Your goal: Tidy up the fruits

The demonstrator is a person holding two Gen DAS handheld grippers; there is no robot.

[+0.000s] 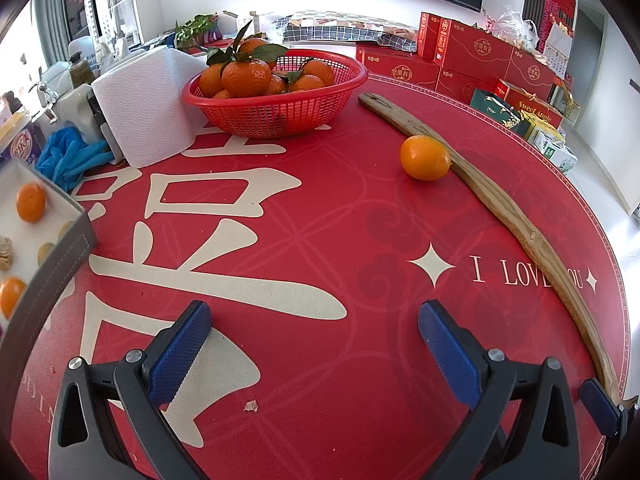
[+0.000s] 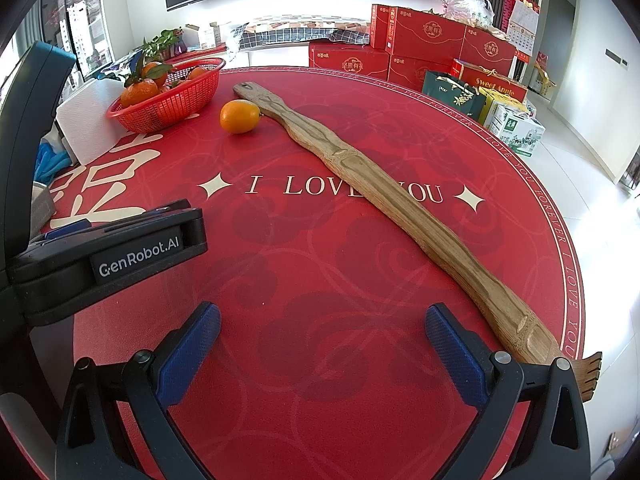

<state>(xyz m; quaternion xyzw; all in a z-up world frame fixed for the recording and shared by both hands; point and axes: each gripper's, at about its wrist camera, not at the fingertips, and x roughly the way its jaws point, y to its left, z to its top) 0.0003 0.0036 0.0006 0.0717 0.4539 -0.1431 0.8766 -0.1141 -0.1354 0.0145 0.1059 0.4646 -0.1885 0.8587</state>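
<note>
A loose orange (image 1: 425, 157) (image 2: 239, 116) lies on the round red table, touching a long wooden back scratcher (image 1: 516, 224) (image 2: 384, 204). A red mesh basket (image 1: 280, 114) (image 2: 160, 112) holding several leafy oranges stands at the far side. A grey-rimmed white box (image 1: 52, 248) at the left edge holds two oranges (image 1: 31, 201) and some pale pieces. My left gripper (image 1: 314, 328) is open over the table's near part, nothing between its blue pads. My right gripper (image 2: 322, 332) is open too, empty, with the left gripper's black body (image 2: 108, 256) beside it on the left.
A white paper towel roll (image 1: 148, 104) and a blue plastic glove (image 1: 68, 156) lie left of the basket. Red gift boxes (image 2: 424, 48) and bags stand on the floor beyond the table's far right edge. A crumb (image 1: 251, 405) lies near my left gripper.
</note>
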